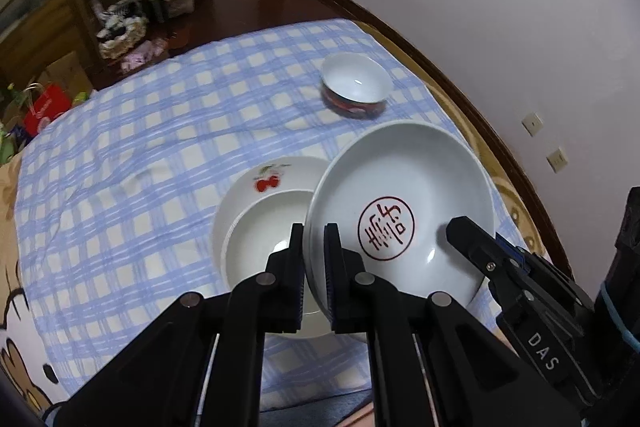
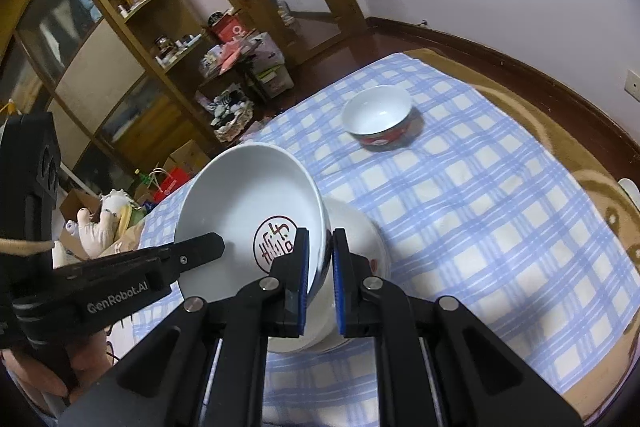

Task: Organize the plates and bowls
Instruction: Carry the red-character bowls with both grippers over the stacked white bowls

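Note:
A white deep plate with a red seal mark (image 1: 400, 187) (image 2: 248, 195) hangs tilted above the table, held at both sides. My left gripper (image 1: 314, 247) is shut on its left rim, and my right gripper (image 2: 320, 259) is shut on the opposite rim. Each gripper also shows in the other's view: the right gripper's fingers (image 1: 472, 239) and the left gripper's fingers (image 2: 200, 249). Just below and to the left lies a white plate with a cherry picture (image 1: 276, 183) (image 2: 360, 235), with a plain white dish (image 1: 260, 247) nested in it. A small bowl, white inside and dark blue outside (image 1: 354, 85) (image 2: 378, 115), stands farther back.
A blue-and-white checked cloth (image 1: 140, 147) covers the table, whose wooden edge (image 1: 460, 95) runs close to the white wall on the right. Beyond the far-left edge stand wooden shelves with clutter (image 2: 132, 7), a red bag (image 1: 44, 107) and a soft toy (image 2: 100, 223) on the floor.

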Available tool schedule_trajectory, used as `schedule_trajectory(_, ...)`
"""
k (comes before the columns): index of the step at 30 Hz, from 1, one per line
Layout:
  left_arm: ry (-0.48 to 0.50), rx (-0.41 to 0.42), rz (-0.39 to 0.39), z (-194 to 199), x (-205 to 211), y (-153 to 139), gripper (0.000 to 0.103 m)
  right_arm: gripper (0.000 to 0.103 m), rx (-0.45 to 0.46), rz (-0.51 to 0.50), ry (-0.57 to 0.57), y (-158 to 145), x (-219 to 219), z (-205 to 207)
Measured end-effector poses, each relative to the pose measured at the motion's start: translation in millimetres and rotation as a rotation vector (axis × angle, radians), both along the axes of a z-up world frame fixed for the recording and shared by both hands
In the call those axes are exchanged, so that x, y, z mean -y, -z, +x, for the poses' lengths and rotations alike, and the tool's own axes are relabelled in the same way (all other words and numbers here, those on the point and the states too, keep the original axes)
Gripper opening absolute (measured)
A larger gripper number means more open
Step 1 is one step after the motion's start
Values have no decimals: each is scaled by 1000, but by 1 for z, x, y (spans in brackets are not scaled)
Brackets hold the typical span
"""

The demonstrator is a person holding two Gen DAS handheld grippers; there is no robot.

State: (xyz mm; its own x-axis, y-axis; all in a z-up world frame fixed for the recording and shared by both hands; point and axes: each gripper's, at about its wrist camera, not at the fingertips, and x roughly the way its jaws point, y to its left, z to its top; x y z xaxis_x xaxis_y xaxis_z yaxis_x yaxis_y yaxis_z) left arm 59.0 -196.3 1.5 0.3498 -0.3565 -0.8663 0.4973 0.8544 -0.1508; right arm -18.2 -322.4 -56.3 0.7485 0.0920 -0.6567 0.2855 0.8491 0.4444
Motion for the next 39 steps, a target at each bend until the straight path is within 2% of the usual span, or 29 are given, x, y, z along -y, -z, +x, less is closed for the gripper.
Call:
schedule_trajectory(5,-26,31,-1,-6,-17,3,7,12,1,-31,-12,-3,-20,-3)
schedule_trajectory(13,-44,-3,-50,2,-36,15,8,12,-6,-26,-27,4,-30,3)
schedule_trajectory(28,-67,-67,-52,17,-39,54,7,12,-44,-8,-29,32,-30,22)
schedule_trajectory(39,-67,-83,-44,18,-40,62,7,12,-63,8,-31,43,-31,25)
